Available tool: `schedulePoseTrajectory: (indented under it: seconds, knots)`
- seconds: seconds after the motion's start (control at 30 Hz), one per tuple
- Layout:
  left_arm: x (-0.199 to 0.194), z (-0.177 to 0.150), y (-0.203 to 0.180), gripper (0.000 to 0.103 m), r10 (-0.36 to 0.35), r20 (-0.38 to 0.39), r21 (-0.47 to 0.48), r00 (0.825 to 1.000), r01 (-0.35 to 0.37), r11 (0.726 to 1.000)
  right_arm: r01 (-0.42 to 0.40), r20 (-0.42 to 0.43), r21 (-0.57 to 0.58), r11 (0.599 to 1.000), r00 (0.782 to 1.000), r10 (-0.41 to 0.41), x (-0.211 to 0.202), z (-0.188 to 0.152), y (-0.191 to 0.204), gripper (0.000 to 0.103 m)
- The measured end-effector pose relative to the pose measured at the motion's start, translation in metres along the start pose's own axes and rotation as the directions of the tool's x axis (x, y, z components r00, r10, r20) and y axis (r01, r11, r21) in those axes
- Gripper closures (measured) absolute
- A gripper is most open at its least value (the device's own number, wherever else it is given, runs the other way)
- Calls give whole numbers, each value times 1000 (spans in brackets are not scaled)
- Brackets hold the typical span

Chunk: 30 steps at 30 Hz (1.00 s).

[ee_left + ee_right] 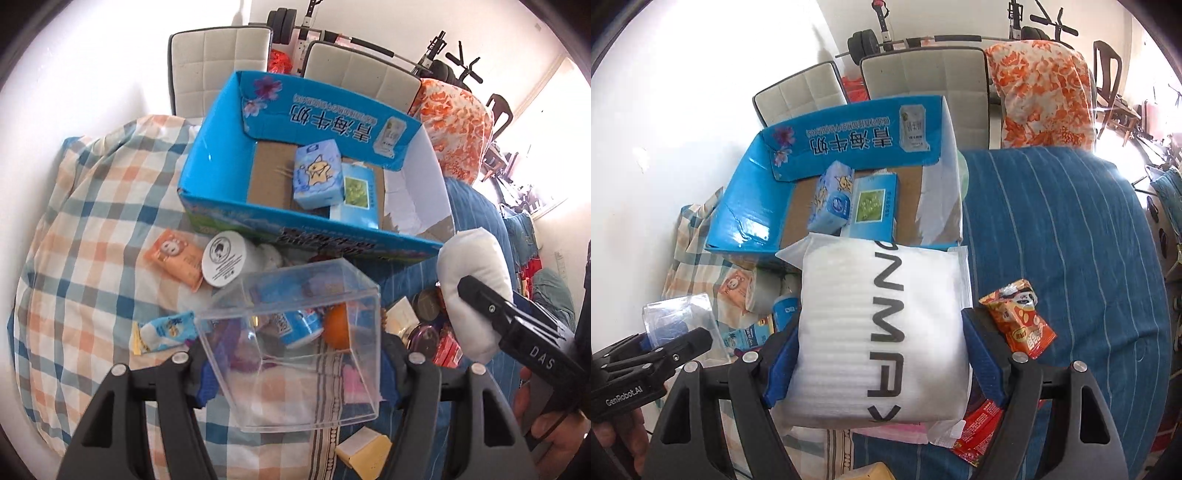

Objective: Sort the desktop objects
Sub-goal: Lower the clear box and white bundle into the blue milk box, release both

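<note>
My left gripper (295,369) is shut on a clear plastic box (295,343) and holds it above the clutter. My right gripper (882,350) is shut on a white cotton-pad pack (882,332) with black letters; the pack also shows in the left wrist view (472,280). The open blue cardboard box (207,147) stands ahead and holds a blue cartoon tissue pack (317,173) and a light-blue box (358,192). It also shows in the right wrist view (746,206).
On the checked cloth lie an orange tissue pack (173,258), a white round jar (225,258), a blue snack packet (166,330), an orange fruit (336,325) and a yellow packet (364,448). An orange snack bag (1019,317) lies on the blue striped cloth (1071,240). White chairs (218,62) stand behind.
</note>
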<state>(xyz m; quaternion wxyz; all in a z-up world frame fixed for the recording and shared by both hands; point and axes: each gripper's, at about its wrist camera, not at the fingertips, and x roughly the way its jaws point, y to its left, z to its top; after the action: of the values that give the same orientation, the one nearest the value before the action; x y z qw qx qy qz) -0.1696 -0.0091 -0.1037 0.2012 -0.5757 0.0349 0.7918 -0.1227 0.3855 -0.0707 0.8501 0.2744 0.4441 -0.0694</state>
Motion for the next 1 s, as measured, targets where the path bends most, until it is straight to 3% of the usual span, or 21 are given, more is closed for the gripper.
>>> schedulePoseTrajectory:
  seconds: [0.2, 0.53, 1.0]
  knots:
    - [0, 35, -11, 35, -20, 44, -8, 999, 20, 1000, 44, 77, -41, 998, 996, -40, -15, 22, 12, 22]
    - [16, 98, -6, 35, -23, 96, -39, 995, 27, 999, 57, 98, -25, 998, 994, -54, 13, 54, 14, 22]
    - [104, 172, 10, 35, 61, 46, -12, 997, -61, 998, 134, 96, 4, 991, 986, -134, 87, 129, 15, 21]
